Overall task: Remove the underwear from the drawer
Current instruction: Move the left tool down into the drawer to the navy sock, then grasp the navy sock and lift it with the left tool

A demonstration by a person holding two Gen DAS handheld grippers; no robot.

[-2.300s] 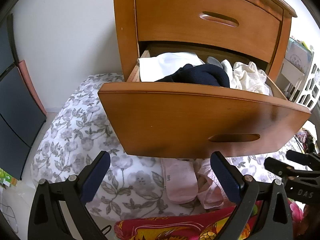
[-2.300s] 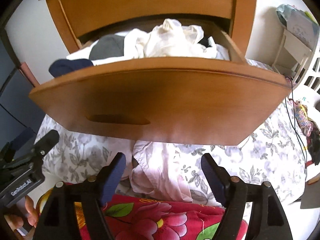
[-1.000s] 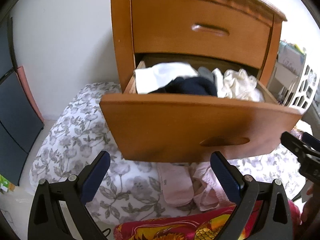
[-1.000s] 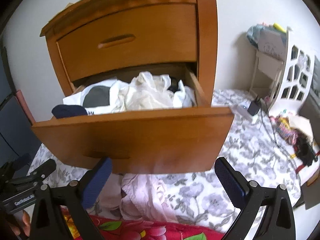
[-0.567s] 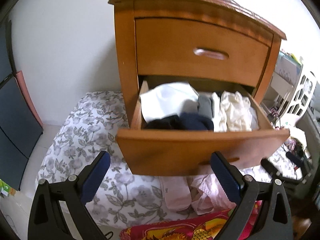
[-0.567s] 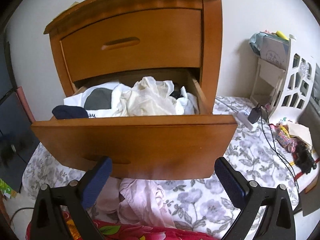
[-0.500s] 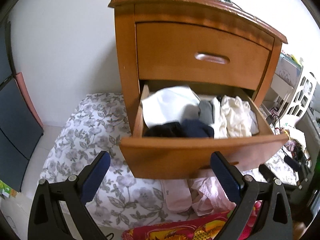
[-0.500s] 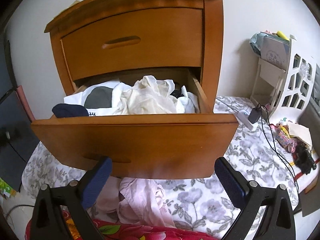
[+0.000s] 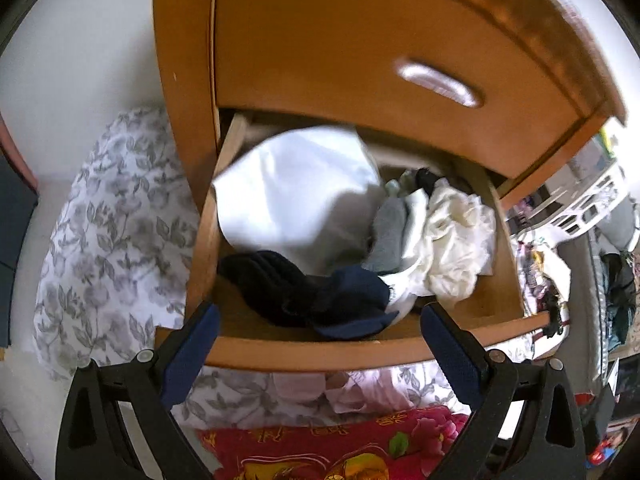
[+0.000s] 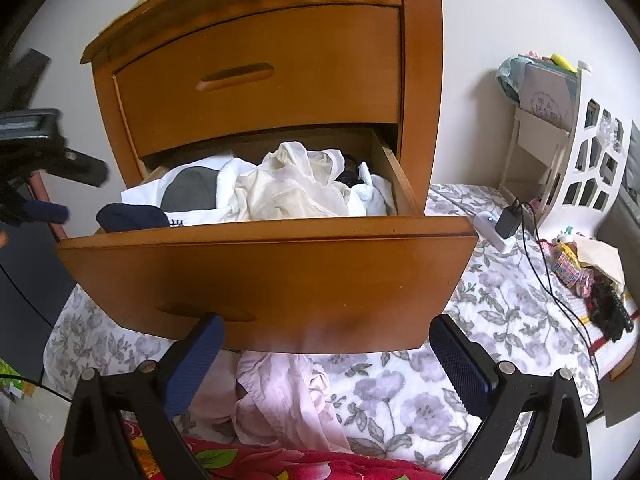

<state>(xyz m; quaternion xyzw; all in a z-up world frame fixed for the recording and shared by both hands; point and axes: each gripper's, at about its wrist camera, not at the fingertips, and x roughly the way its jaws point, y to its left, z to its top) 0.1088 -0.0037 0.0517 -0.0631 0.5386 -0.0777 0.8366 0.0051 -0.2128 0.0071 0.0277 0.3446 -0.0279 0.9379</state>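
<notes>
The lower drawer (image 9: pixel 320 354) (image 10: pixel 280 276) of a wooden nightstand is pulled out. It holds a white garment (image 9: pixel 296 200), a grey piece (image 9: pixel 388 228), dark navy and black pieces (image 9: pixel 316 296) (image 10: pixel 132 216), and crumpled cream underwear (image 9: pixel 456 236) (image 10: pixel 292 184). My left gripper (image 9: pixel 320 354) is open and hangs over the drawer's front edge, above the dark pieces. My right gripper (image 10: pixel 326 360) is open and empty, low in front of the drawer front. The left gripper (image 10: pixel 44 176) shows at the left edge of the right wrist view.
Pink garments (image 10: pixel 280 396) (image 9: pixel 360 392) lie under the drawer on a grey floral sheet (image 10: pixel 500 300) (image 9: pixel 112 240). A red floral cloth (image 9: pixel 328 452) is nearest me. The upper drawer (image 10: pixel 260 76) is closed. A white rack (image 10: pixel 580 152), charger and cable (image 10: pixel 510 220) stand right.
My left gripper has risen and moved forward over the open drawer, now looking down into it. My right gripper has stayed low in front of the drawer.
</notes>
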